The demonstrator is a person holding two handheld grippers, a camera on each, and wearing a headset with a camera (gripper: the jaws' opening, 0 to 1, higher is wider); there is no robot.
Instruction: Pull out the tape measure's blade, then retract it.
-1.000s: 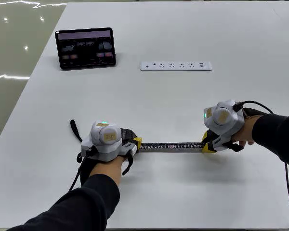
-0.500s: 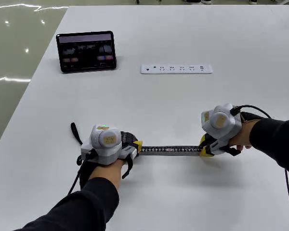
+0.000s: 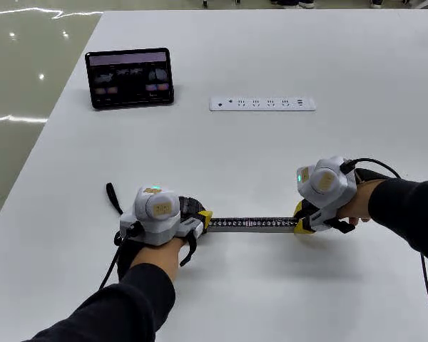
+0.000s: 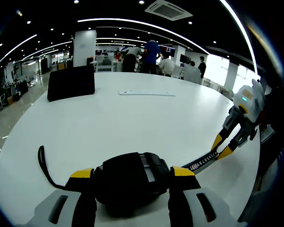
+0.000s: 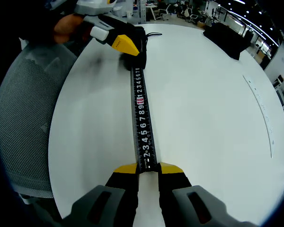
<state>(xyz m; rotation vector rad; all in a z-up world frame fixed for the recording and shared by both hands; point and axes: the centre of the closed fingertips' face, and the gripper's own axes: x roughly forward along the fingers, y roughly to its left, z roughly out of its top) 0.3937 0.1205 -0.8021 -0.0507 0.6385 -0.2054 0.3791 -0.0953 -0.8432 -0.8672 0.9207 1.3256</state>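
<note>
1. While the black tape measure case (image 4: 132, 182) rests on the white table (image 3: 271, 164), on the near side of the power strip (image 3: 262, 104) and off to its left, the left gripper (image 3: 200, 217) has its yellow-tipped jaws closed against the case's two sides, holding it.
2. From the case the blade (image 3: 251, 224) lies flat on the table and runs rightward, roughly parallel to the power strip and well apart from it on the near side.
3. The right gripper (image 5: 148, 166) is nearer than the power strip's right end; its jaws are drawn narrow, pinching the blade's free end between them.
4. Printed numerals face up on the blade, starting low at the right gripper and climbing toward the case.
5. A black wrist strap (image 3: 113, 196) trails loose on the table from the case, further left of the power strip than the case itself.
6. A tablet (image 3: 130, 77) with a lit screen stands left of the power strip, apart from it.
</note>
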